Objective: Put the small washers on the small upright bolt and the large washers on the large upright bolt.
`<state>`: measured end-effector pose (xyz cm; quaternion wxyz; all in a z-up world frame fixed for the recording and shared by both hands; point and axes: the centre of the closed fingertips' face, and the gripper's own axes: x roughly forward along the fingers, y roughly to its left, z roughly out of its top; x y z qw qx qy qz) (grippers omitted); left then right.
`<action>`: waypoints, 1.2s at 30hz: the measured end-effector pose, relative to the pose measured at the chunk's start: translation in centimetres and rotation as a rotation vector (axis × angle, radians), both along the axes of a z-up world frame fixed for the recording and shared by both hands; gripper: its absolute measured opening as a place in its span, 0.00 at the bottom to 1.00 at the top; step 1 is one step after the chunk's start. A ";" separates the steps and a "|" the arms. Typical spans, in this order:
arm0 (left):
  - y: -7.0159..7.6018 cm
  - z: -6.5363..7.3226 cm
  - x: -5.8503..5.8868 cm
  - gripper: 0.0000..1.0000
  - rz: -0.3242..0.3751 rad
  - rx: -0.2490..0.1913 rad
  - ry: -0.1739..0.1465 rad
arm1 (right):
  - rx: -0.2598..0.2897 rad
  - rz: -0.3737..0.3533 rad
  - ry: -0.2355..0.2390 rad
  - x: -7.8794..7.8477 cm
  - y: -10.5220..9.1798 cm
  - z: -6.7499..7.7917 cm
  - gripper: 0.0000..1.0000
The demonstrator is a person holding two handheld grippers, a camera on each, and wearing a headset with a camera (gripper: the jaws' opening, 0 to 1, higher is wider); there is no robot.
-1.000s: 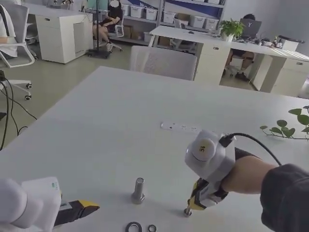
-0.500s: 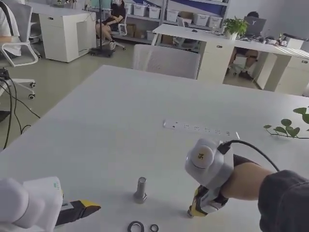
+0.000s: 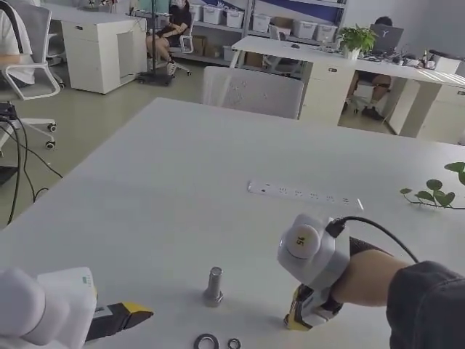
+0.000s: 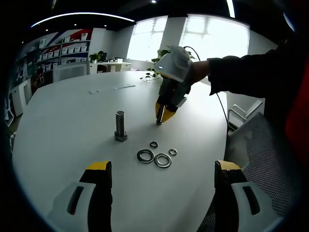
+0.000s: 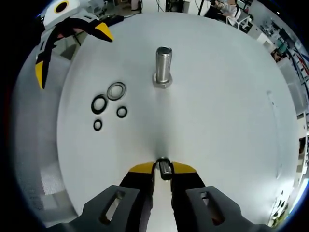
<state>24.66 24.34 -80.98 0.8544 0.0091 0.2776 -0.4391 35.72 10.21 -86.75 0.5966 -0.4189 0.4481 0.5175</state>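
The right gripper (image 4: pixel 162 115) is clamped on the small steel bolt (image 5: pixel 164 167), upright on the white table (image 3: pixel 182 182), while four flat steel washers (image 4: pixel 156 159) lie just ahead of the nearer, wide-open left gripper (image 4: pixel 161 167), beside the large upright hex bolt (image 4: pixel 120 126).

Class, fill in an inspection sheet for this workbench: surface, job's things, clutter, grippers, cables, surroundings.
Surface: white table.
Job's things: large bolt upright; small bolt between the right gripper's jaws; two large washers and two small washers lying flat, none on a bolt.
Clutter: power strip; plant sprig.
Grippers: left gripper open, holding nothing; right gripper shut on the small bolt.
Cables: black cable from the right gripper; floor cables.
Surroundings: desks, chair, shelves, seated person.
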 end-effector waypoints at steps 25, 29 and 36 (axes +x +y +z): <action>0.0 0.0 0.1 0.87 0.002 0.000 0.004 | 0.012 -0.017 0.003 0.4 0.0 -0.2 0.17; 0.0 0.0 0.2 0.87 0.001 0.003 0.002 | 0.015 -0.023 0.001 0.5 -0.2 -0.1 0.20; -0.2 0.1 0.3 0.87 -0.002 0.001 0.000 | 0.033 -0.040 -0.003 0.6 -0.4 0.2 0.25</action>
